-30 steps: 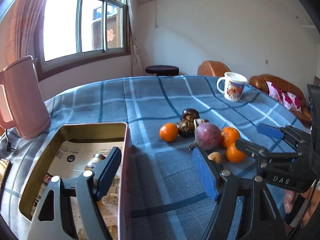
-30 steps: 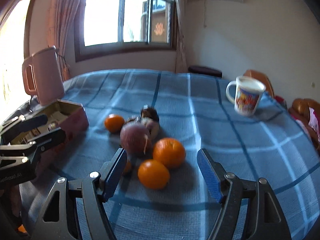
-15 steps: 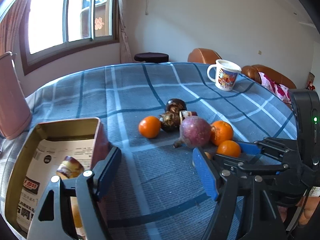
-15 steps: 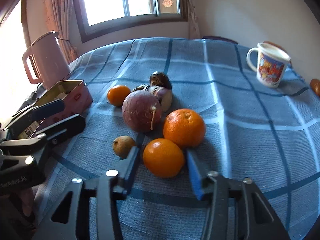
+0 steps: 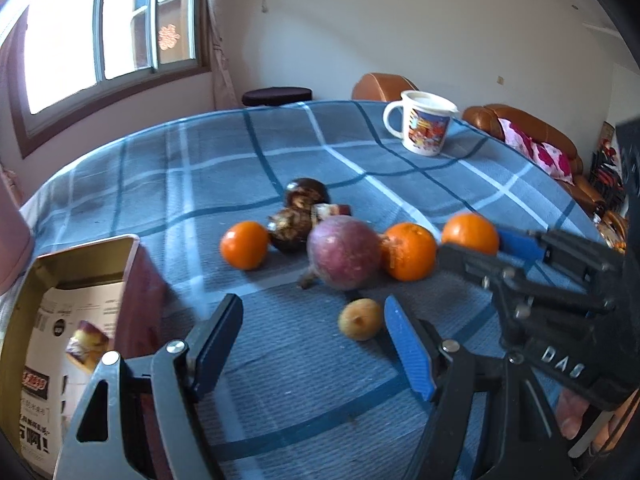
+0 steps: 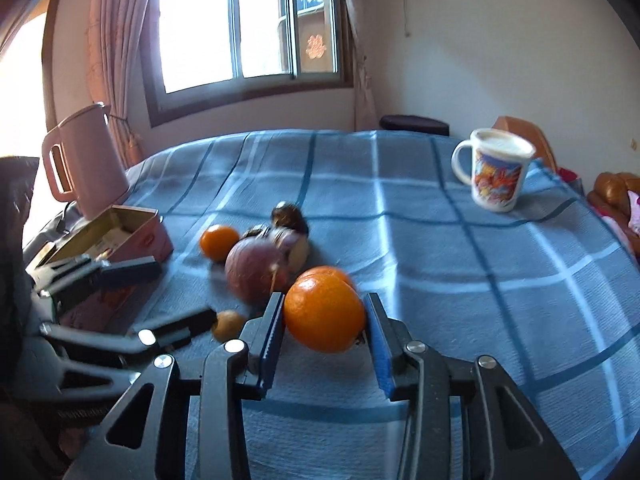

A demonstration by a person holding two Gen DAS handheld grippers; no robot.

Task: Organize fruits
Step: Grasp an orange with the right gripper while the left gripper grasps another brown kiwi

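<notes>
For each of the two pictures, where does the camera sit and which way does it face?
Left wrist: on the left gripper, open, facing the fruit pile; fingertips of a hand show.
Right wrist: on the right gripper, looking across the blue checked tablecloth to the window; its fingers grip a round orange mandarin.
Both share the purple round fruit, white printed mug and open tin box.

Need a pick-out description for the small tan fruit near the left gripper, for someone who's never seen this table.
On the blue plaid tablecloth, find the fruit cluster around the big purple-red round fruit. Just in front of it, nearest the left gripper, lies the small tan fruit. It is the smallest piece, dull yellowish-brown, lying apart from the others, unlike the bright oranges beside it.
</notes>
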